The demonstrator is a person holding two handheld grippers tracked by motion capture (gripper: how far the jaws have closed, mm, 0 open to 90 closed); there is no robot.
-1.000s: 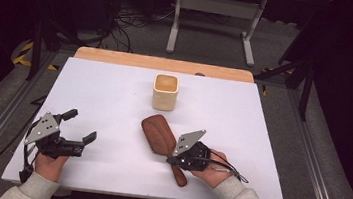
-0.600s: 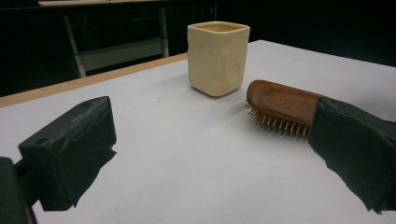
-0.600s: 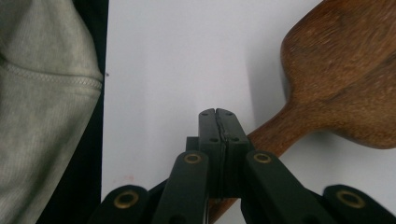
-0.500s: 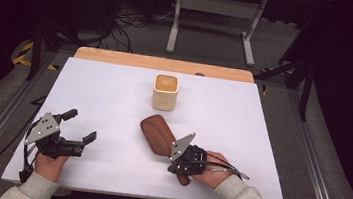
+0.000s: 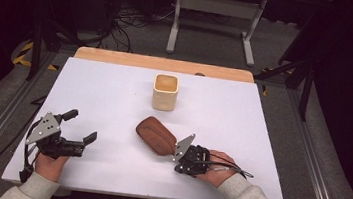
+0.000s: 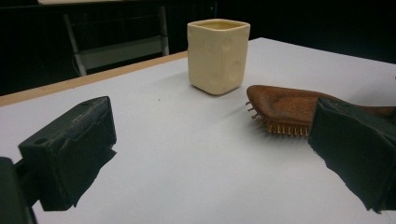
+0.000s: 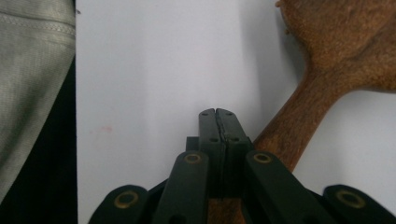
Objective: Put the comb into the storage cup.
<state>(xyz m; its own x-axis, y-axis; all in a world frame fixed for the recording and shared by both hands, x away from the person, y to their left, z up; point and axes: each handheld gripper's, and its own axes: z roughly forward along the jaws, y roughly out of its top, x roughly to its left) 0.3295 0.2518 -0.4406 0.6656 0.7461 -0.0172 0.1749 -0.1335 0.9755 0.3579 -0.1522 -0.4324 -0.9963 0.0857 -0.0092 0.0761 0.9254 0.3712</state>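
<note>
A wooden hairbrush [image 5: 156, 135] lies bristles down on the white table [image 5: 242, 122], in front of a cream square cup [image 5: 165, 92]. My right gripper [image 5: 179, 165] rests over the brush's handle. In the right gripper view its jaws [image 7: 217, 112] are shut together with nothing between the tips, and the brush handle [image 7: 294, 126] runs beside and under them. My left gripper [image 5: 81, 125] sits at the front left, open and empty. In the left gripper view the cup [image 6: 218, 56] and brush [image 6: 289, 109] lie ahead between its fingers [image 6: 70, 149].
A wooden strip [image 5: 163, 64] edges the table's far side. Beyond it stand a metal frame [image 5: 214, 13] and cables on the floor. A grey sleeve [image 7: 32, 88] shows at the left of the right gripper view.
My right gripper has shifted slightly toward the table's front edge and now covers the brush handle. The brush head has turned a little. The left gripper has kept still.
</note>
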